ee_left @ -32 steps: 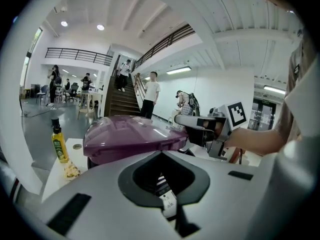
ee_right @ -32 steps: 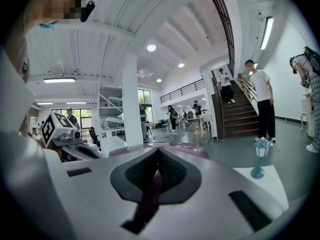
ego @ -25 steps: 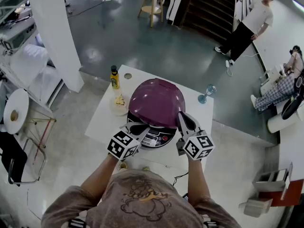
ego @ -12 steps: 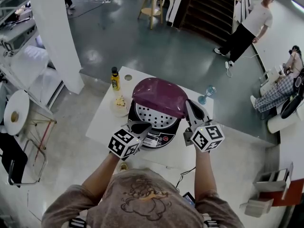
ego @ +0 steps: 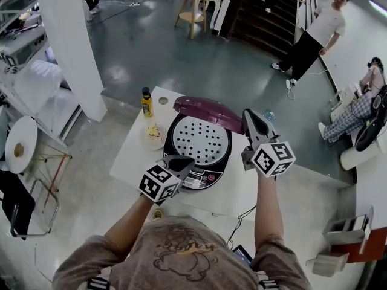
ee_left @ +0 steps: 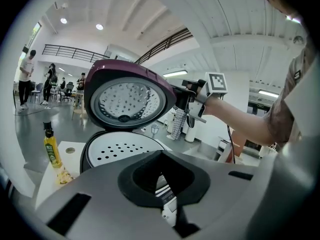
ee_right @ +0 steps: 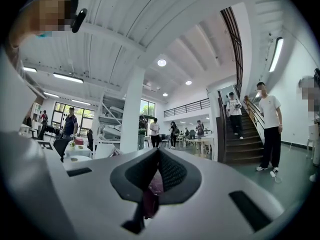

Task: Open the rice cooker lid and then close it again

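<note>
Rice cooker (ego: 199,142): on my white counter (ego: 136,156), purple lid (ego: 205,109) standing open at the far side, perforated inner plate exposed. My right gripper (ego: 251,116): jaws closed on the lid's right edge, purple pinched between them. My left gripper (ego: 180,161): jaws together, empty, near the cooker's front panel. Yellow bottle (ego: 146,101): beside the cooker

The black rice cooker (ego: 199,142) sits mid the white table (ego: 136,156), open; its purple lid (ego: 208,110) stands raised toward the table's far side (perforated pale plate beneath), seemingly almost upright.
</note>
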`<state>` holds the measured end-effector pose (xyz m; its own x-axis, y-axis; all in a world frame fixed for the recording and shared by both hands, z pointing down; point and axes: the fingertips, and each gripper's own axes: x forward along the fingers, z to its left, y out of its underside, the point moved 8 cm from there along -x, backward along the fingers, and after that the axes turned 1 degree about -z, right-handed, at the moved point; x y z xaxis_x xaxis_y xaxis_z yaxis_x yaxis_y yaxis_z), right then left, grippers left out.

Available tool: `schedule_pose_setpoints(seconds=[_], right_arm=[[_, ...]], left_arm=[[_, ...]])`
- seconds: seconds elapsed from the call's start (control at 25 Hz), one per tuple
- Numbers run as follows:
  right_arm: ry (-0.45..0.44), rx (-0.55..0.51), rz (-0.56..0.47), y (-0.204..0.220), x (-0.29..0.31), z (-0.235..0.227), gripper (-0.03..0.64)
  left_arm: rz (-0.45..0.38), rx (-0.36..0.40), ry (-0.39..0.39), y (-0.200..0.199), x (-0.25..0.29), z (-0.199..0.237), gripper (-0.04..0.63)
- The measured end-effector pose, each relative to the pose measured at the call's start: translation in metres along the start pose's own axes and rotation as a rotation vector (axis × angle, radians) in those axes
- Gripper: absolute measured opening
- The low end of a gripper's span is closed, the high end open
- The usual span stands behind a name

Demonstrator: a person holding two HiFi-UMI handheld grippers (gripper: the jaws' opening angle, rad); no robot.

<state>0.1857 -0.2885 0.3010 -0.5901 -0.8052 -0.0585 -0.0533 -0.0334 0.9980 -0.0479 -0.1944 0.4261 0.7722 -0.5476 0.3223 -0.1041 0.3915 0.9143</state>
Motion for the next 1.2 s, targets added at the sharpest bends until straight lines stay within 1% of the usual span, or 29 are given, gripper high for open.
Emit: schedule_pose_setpoints(seconds=[0.36, 0.72, 1.04, 1.2], right_arm=[[-0.002, -0.065, 0.005, -0.021, 0.026, -0.024, 0.003], [-0.010, -0.081, -0.034, -0.035, 0.046, -0.047, 0.005], [-0.019, -0.123, -0.073, -0.037, 0.062, -0.067, 0.005], [-0.015, -0.145, -0.087, -0.037, 0.071, -0.076, 0.005]], left_arm=[[-0.016, -0.005, -0.004, -0.007, 0.003, 0.005, 0.018], [-0.046, -0.010, -0.014, -0.018, 0.009, 0.009, 0.018], [-0.062, -0.021, -0.022, -0.019, 0.018, 0.014, 0.018], [-0.066, -0.014, -0.025, -0.022, 0.024, 0.017, 0.018]])
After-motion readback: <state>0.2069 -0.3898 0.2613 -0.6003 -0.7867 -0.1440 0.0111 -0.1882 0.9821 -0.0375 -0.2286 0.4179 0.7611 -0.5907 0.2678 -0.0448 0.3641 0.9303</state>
